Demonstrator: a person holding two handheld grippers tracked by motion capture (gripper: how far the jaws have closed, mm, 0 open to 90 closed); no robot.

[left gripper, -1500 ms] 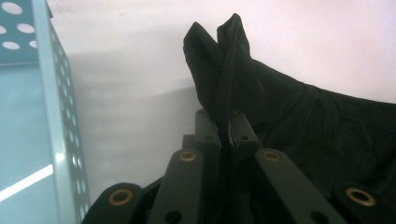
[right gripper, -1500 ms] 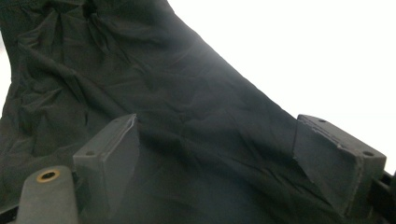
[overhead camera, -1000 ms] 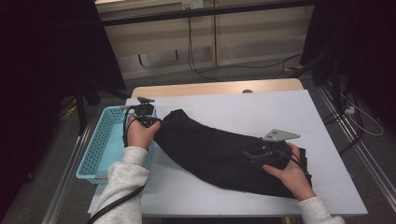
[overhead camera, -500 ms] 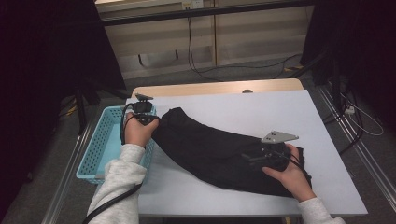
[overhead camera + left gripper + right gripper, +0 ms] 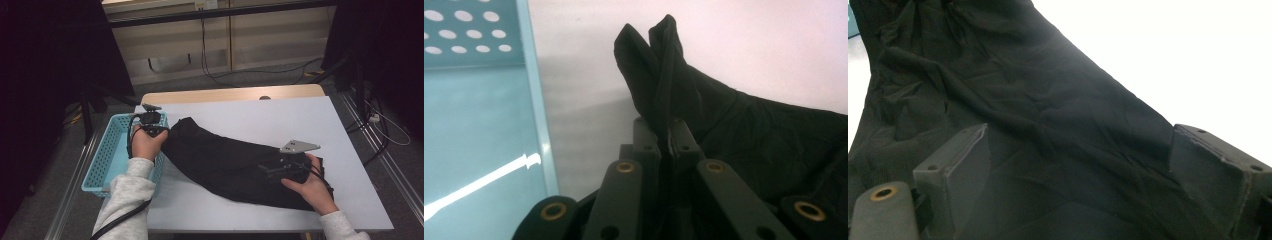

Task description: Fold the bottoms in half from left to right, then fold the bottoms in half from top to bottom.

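Note:
A black cloth (image 5: 225, 162) lies spread across the white table (image 5: 280, 117), running from the left edge toward the front right. My left gripper (image 5: 166, 133) is at the cloth's left end, shut on a bunched corner of it. In the left gripper view that corner sticks up past the closed jaws of the left gripper (image 5: 663, 131), with the rest of the black cloth (image 5: 749, 130) trailing right. My right gripper (image 5: 266, 170) hovers over the cloth's right part. In the right gripper view, the right gripper (image 5: 1080, 145) has its jaws wide apart above the wrinkled black cloth (image 5: 998, 75), pinching nothing.
A light blue perforated basket (image 5: 107, 150) stands at the table's left edge, right beside my left hand; its rim (image 5: 536, 100) is close to the gripped corner. Bare white table lies behind the cloth. Cables run on the floor beyond.

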